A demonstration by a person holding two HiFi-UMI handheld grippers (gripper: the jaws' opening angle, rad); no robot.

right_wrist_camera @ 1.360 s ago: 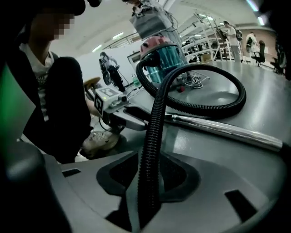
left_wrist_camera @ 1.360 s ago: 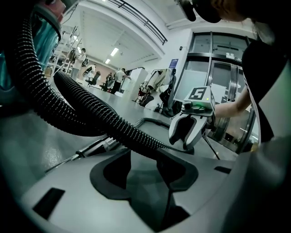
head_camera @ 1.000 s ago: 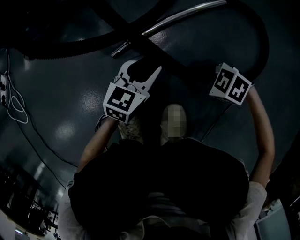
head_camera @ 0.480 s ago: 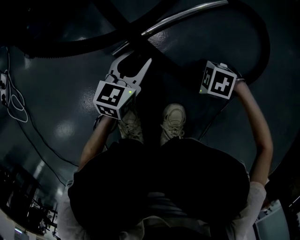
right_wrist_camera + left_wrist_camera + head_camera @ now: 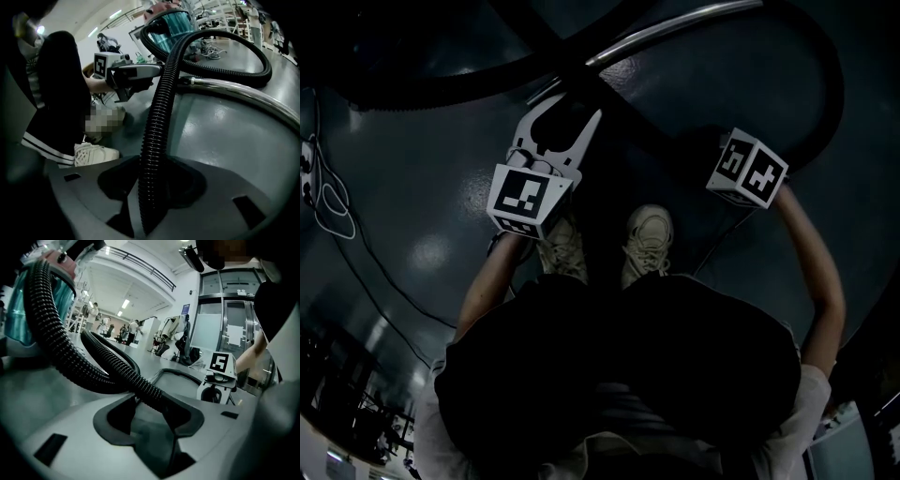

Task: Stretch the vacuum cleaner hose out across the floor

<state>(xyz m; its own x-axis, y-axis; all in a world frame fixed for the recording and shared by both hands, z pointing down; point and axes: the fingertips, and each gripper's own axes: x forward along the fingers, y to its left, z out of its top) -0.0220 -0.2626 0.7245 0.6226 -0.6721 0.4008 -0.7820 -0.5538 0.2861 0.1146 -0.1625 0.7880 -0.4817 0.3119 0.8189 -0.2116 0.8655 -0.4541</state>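
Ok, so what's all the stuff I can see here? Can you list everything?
floor: one, dark grey and glossy, under everything
hose: one, black and ribbed, in big loops across it
metal tube: one, shiny silver, lying beside the hose
vacuum cleaner: one, see-through teal, at the hose's far end
cable: one tangle, pale, at the head view's left edge
people far off: a few, too small for colours, back of the hall
shoes: two, pale, side by side on the floor
left tool: one, white with a black-and-white cube, shut on the hose
right tool: one, same colours, jaws have just been opening, hose loose between them
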